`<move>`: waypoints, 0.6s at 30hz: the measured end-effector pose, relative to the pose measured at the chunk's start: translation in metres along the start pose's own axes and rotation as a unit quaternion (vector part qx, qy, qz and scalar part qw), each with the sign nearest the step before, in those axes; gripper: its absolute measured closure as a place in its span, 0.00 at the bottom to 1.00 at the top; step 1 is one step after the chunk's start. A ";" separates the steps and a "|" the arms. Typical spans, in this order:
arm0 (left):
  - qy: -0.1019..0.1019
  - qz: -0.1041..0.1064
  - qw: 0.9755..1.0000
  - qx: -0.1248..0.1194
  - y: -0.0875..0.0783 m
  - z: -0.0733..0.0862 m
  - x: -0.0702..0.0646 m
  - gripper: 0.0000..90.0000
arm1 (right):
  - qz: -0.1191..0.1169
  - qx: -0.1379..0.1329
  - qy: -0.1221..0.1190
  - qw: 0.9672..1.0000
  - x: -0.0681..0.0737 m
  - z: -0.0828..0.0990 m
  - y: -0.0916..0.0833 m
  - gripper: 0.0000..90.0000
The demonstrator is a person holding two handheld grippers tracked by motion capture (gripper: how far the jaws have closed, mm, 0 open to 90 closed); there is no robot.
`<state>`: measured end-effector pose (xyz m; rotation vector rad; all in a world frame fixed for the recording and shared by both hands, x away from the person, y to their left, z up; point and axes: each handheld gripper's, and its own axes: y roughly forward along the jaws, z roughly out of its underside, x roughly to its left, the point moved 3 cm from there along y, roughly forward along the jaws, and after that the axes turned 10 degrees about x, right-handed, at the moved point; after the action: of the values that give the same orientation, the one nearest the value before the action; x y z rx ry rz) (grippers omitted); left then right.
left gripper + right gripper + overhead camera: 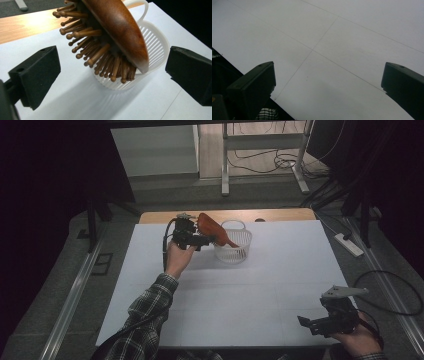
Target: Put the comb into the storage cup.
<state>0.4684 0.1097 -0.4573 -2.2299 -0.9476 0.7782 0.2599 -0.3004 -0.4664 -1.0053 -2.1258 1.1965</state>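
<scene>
A wooden hairbrush (209, 226) leans in a small white slotted basket (234, 249) at the back of the white table top (260, 285). Its narrow end is down inside and its head sticks out up and to the left. In the left gripper view the brush (117, 32) shows its peg bristles facing down toward me over the basket rim (156, 42). My left gripper (202, 240) (113, 72) is open just left of the basket, its jaws wide on either side of the brush head and clear of it. My right gripper (312, 324) (328, 85) is open over bare table at the front right corner.
A strip of bare wooden table (160, 216) shows behind the white sheet. On the floor beyond stand metal frame legs (225, 165) with loose cables, and a power strip (348, 245) lies to the right. A plaid sleeve (150, 315) comes in from the front left.
</scene>
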 end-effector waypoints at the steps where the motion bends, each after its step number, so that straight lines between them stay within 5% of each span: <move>1: 0.002 -0.002 1.000 0.001 -0.001 0.000 0.000 0.01 | 0.001 -0.002 -0.001 1.000 0.000 0.000 0.000 0.00; 18: 0.036 -0.020 0.999 0.016 -0.007 0.014 -0.001 0.00 | 0.023 -0.022 -0.005 0.999 -0.003 0.000 -0.003 0.00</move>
<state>0.4554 0.1171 -0.4614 -2.1888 -0.9364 0.6857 0.2609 -0.3032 -0.4642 -1.0760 -2.1563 1.1840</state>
